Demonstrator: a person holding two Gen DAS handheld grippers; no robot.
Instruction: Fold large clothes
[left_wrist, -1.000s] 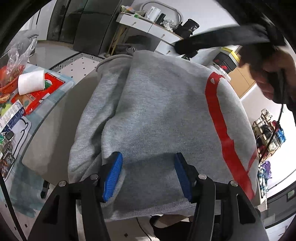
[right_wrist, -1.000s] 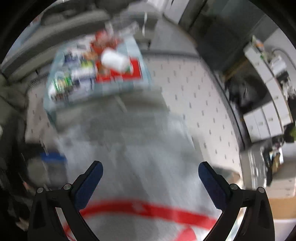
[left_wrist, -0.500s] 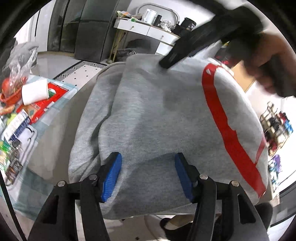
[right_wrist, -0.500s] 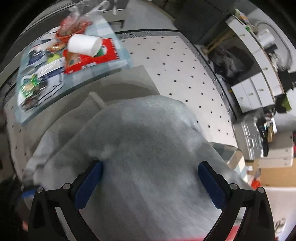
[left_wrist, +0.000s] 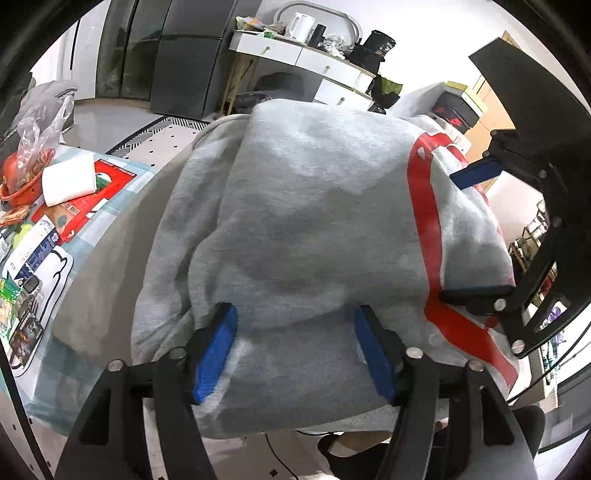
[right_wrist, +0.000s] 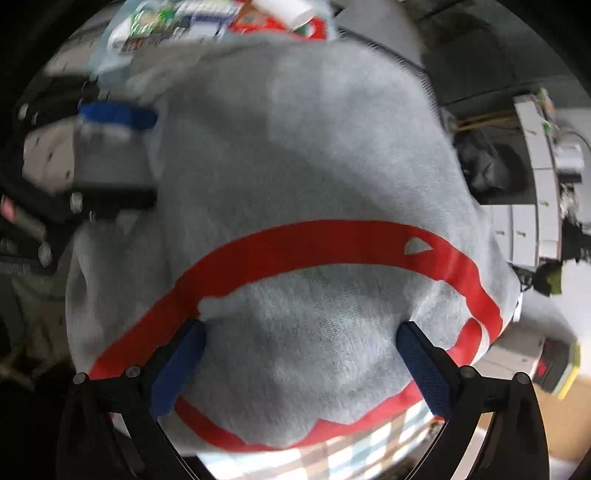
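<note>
Although the table (left_wrist: 110, 236) is mostly covered, its pale surface shows to the left of the grey sweatshirt (left_wrist: 314, 221), which lies on it as a folded bundle with a red stripe (left_wrist: 424, 206) running down one side — the long axis reaching away from the left gripper (left_wrist: 293, 350) toward the far edge. Both tools straddle the cloth from different sides: the left gripper at the near hem, its jaws opening with a hump of fabric between the blue pads, seemingly letting go rather than pinching; the right gripper (right_wrist: 301, 363) over the striped side, jaws spread wide with cloth bulging between them, the pads only at the fabric's flanks — released, in my judgement. The right one sits nearer the stripe, so any next tuck there would fall to it. Clutter (left_wrist: 55, 177) crowds the table's left end. Sleeves and hood are folded under or hidden, and the right view is blurred.
</note>
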